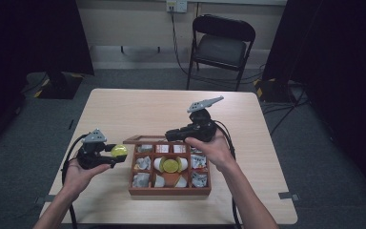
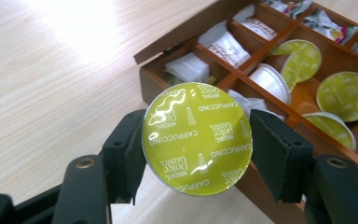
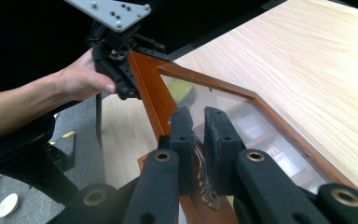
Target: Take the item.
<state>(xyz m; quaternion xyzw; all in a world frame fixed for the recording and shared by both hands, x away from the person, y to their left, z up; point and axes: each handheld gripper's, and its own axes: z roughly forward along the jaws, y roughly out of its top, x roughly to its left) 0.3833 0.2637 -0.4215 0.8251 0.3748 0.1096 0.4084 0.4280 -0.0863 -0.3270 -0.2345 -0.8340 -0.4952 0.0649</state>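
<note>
A: High view, pls?
B: Left gripper (image 1: 116,153) holds yellow-green capsule (image 1: 119,151) just left of the wooden box (image 1: 169,191). Right gripper (image 1: 171,135) keeps the glass lid (image 1: 145,140) up at the box's back edge, I think so the compartments stay reachable.

A: Left gripper view?
B: Jaws closed on capsule (image 2: 197,138), foil says Dolce Gusto Cappuccino; box (image 2: 186,81) is behind it.

A: Right gripper view?
B: Jaws pinch the lid's metal clasp (image 3: 200,161); frame (image 3: 154,100) tilts up.
</note>
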